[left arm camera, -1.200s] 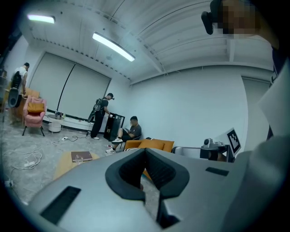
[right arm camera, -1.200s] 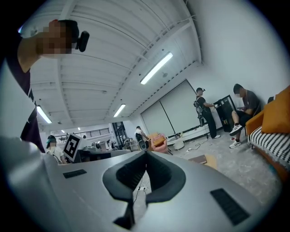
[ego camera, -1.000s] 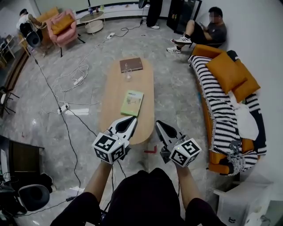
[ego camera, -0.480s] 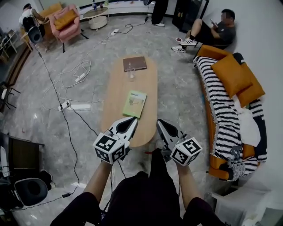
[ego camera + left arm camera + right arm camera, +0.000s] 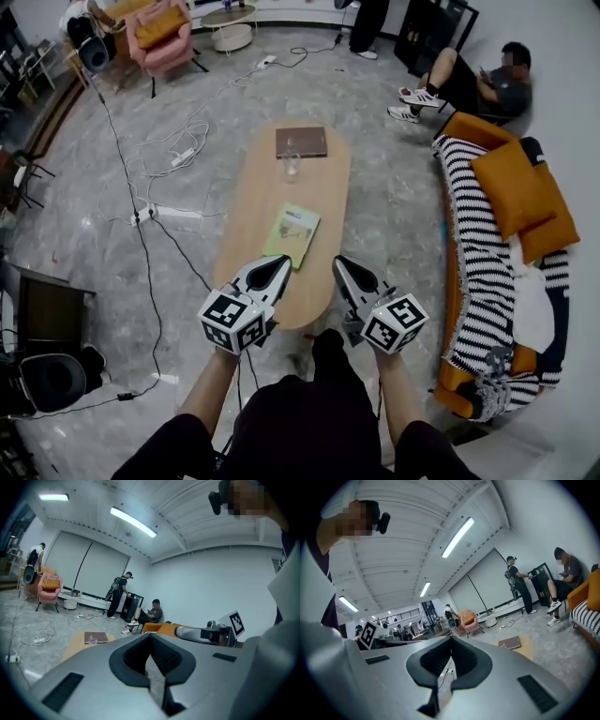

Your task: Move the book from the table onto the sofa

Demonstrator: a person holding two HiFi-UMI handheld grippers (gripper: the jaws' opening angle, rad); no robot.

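A green book [image 5: 292, 234] lies on the near half of the oval wooden table [image 5: 258, 202]. At the far end lie a brown book [image 5: 301, 142] and a clear glass [image 5: 292, 167]; the brown book [image 5: 95, 638] [image 5: 509, 642] also shows in both gripper views. The striped sofa [image 5: 469, 253] stands to the right of the table. My left gripper [image 5: 279, 264] [image 5: 150, 635] is shut and empty over the table's near edge, just short of the green book. My right gripper [image 5: 339, 265] [image 5: 451, 639] is shut and empty beside it, pointing level.
Orange cushions [image 5: 516, 187] and a white cloth [image 5: 530, 309] lie on the sofa. A person [image 5: 478, 82] sits on the floor beyond it. Cables and a power strip [image 5: 173, 214] cross the floor on the left. A pink armchair [image 5: 164, 37] stands far back.
The person has stepped toward the table, so the table and green book now sit nearer the grippers. Both grippers advanced over the table's near edge and stayed shut.
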